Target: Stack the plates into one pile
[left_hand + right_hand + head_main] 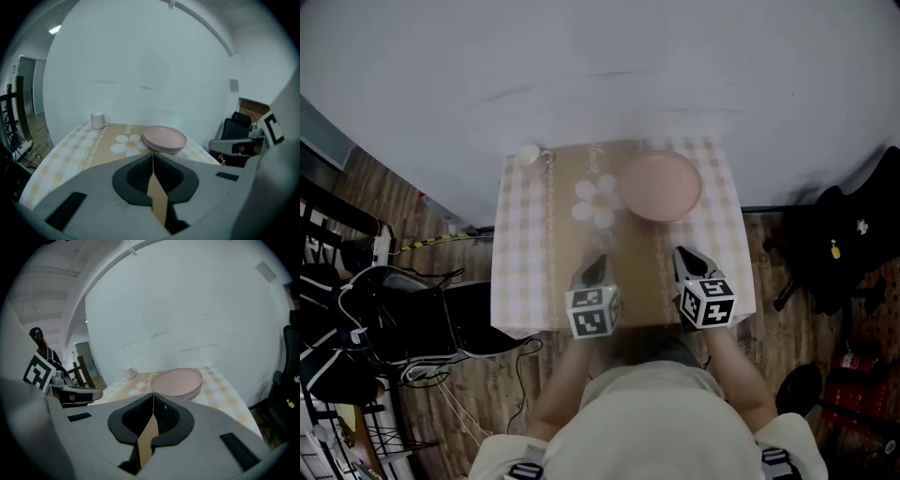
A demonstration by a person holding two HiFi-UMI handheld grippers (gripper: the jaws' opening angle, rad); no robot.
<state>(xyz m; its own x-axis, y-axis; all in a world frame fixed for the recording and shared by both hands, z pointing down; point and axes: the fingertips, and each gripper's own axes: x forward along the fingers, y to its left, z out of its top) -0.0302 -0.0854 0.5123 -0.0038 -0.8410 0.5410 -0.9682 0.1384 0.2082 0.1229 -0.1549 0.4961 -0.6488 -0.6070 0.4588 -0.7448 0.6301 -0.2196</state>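
A pile of pink plates (661, 186) sits at the far right of the checked tablecloth (517, 253); it also shows as the plate pile (164, 138) and the plate pile (176, 382) in the gripper views. My left gripper (594, 269) is over the near part of the table, short of the pile, its jaws shut with nothing between them. My right gripper (686, 262) hovers beside it, nearer the table's right side, also shut and empty. In the gripper views the left gripper (153, 154) and right gripper (153, 395) show tips touching.
A white mug (527, 156) stands at the far left corner, seen as the mug (98, 120). A daisy print (597, 200) lies left of the plates. A black chair (384, 319) stands left of the table, dark bags (844, 234) to the right.
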